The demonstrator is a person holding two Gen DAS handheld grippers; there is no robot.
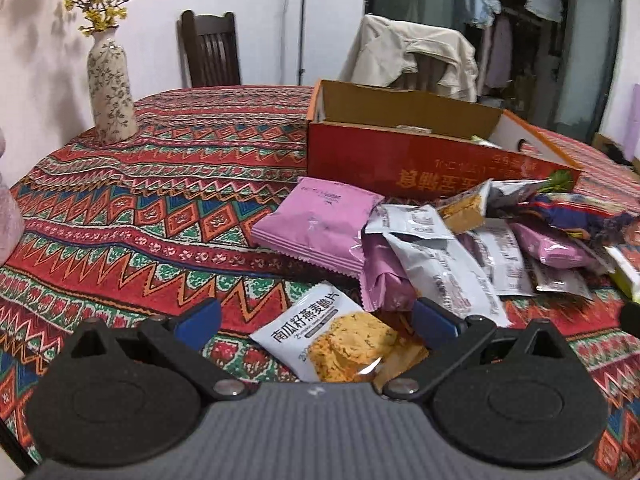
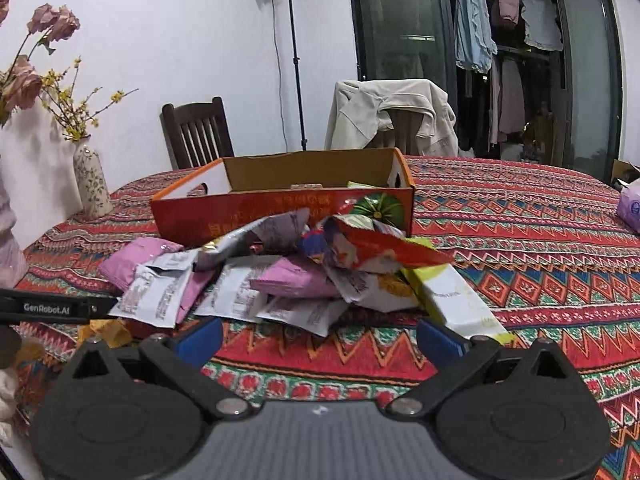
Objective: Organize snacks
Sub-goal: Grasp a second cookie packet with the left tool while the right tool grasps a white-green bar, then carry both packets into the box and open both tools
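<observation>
A heap of snack packets [image 1: 460, 248] [image 2: 280, 276], pink, white and red, lies on the patterned tablecloth in front of an open orange cardboard box [image 1: 400, 152] [image 2: 280, 204]. My left gripper [image 1: 316, 320] is open, its blue fingers on either side of a white oat-crisp packet [image 1: 340, 340] that lies flat on the cloth. My right gripper [image 2: 320, 338] is open over bare cloth, just short of the heap, with a yellow-green packet [image 2: 452, 300] near its right finger. The left gripper's body [image 2: 52, 308] shows at the left edge of the right wrist view.
A flowered vase [image 1: 110, 88] [image 2: 91, 184] stands at the table's far left. Two chairs stand behind the table, one [image 1: 416, 56] draped with a cream jacket. A purple tissue pack [image 2: 630, 204] lies at the right edge. Open cloth stretches left of the heap.
</observation>
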